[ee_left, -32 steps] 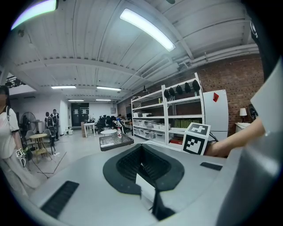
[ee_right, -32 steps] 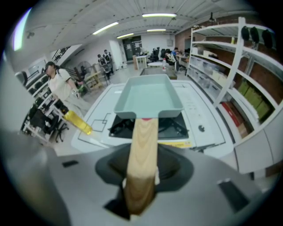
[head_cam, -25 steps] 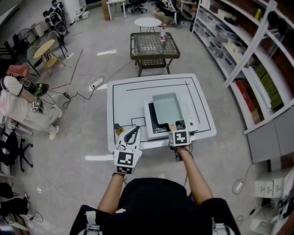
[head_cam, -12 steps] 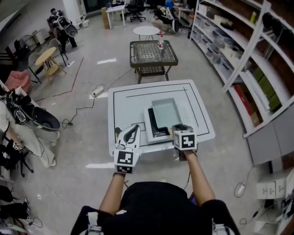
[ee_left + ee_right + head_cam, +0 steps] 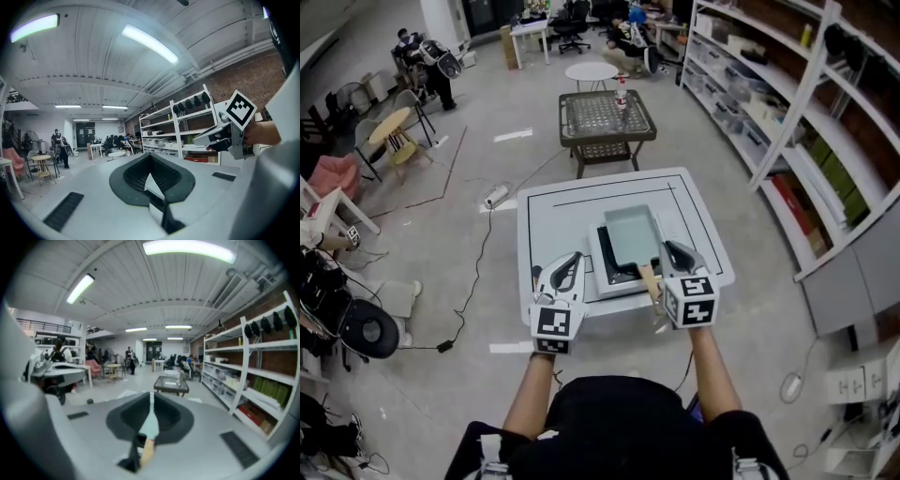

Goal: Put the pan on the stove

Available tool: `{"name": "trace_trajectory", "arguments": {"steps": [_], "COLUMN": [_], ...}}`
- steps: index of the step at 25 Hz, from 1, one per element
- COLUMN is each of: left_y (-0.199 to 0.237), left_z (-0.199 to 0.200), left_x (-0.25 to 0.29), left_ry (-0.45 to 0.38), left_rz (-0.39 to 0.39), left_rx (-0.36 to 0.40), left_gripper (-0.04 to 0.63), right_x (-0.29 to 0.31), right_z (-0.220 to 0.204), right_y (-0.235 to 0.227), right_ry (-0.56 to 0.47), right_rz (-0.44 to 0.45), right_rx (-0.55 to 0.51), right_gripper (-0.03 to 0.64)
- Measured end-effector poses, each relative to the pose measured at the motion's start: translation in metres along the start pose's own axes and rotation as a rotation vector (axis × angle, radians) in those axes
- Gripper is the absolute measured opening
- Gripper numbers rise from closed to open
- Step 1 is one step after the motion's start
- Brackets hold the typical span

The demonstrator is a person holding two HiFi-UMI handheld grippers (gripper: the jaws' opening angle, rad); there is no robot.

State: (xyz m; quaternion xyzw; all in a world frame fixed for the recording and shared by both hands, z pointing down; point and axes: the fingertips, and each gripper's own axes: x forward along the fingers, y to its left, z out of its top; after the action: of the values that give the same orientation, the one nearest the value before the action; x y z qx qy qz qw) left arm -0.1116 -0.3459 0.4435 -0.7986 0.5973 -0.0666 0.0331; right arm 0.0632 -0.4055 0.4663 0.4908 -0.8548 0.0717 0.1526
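Hidden or unclear items first. In the head view the right hand-held gripper (image 5: 678, 251) and its marker cube cover the right front part of the stove (image 5: 615, 280) and a stretch of the front edge of the bench (image 5: 548, 220), so nothing there can be inspected. Its height above the bench cannot be judged from this angle. The left hand-held gripper (image 5: 570, 261) partly masks a small dark object (image 5: 535, 272) at the bench's front left, too small to identify. The pan (image 5: 630, 234) is rectangular, pale green inside with a dark rim, and lies on the white stove. Its wooden handle (image 5: 649, 278) points toward the person, just left of the right gripper's jaws and apart from them. Jaw states cannot be read from the head view, but the gripper views settle them. In the right gripper view the jaws have just been closing and meet at the tips with nothing between them (the pan (image 5: 151, 425) and handle (image 5: 146, 451) show only as a blurred sliver through the narrow gap below the tips). In the left gripper view the jaws are likewise together and empty, with a white surface showing through the slit. That view alone shows the right hand-held gripper (image 5: 201, 138) side-on, gripped by a hand (image 5: 263, 133), against shelving.
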Motion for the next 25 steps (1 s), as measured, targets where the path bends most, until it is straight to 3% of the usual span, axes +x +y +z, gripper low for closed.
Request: {"name": "trace_trajectory", "arguments": {"steps": [8,25], "left_y": [-0.005,-0.017], "left_z": [0.012,0.020], "left_x": [-0.004,-0.010], "left_ry": [-0.023,-0.033], "left_rz": [0.001,-0.018], "left_rx": [-0.030,-0.005], "left_gripper": [0.026,0.025], "right_x": [-0.028,-0.048], "right_z": [0.027,0.025], "right_y": [-0.006,-0.011], "right_ry": [-0.139,-0.162], "right_rz": [-0.039,-0.079], "right_rx": [-0.011,-0.029], "right_gripper": [0.037,0.034]}}
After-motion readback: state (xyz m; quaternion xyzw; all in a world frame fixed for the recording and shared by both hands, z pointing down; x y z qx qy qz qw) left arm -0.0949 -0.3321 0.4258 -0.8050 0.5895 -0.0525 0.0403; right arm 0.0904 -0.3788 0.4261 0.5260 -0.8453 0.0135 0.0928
